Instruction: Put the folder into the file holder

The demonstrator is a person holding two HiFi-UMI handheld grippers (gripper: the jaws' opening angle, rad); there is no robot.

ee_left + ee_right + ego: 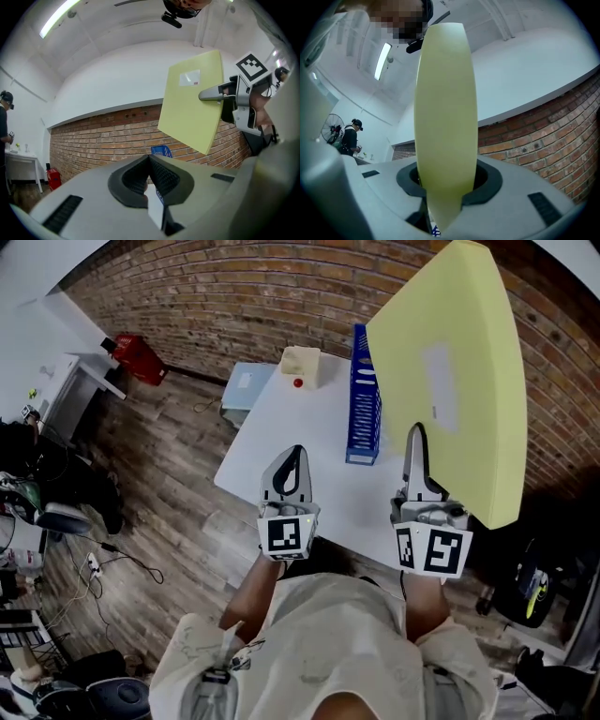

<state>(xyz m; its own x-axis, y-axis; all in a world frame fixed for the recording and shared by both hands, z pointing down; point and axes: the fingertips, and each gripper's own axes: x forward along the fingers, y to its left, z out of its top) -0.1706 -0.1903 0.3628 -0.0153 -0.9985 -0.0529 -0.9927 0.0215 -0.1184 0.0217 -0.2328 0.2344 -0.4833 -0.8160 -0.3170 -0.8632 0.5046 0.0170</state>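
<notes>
The pick-up part is done. The right gripper (416, 435) pinches the flat pale-yellow card folder (459, 371) by its lower edge, and its gripper view shows the sheet standing up between the pads (446, 108). The folder hangs in the air, tilted, above the right side of the white desk (281, 442) and clear of the surface. The tall blue slotted plastic file holder (364, 399) stands upright near the desk's far edge, to the folder's left, and no folder shows in it. The left gripper (295, 456) hovers over the near edge with its jaws pressed together on nothing (it takes no part now). What is left, I judge, is the insertion itself: bring the folder over, line up an edge with a slot and lower it in.
</notes>
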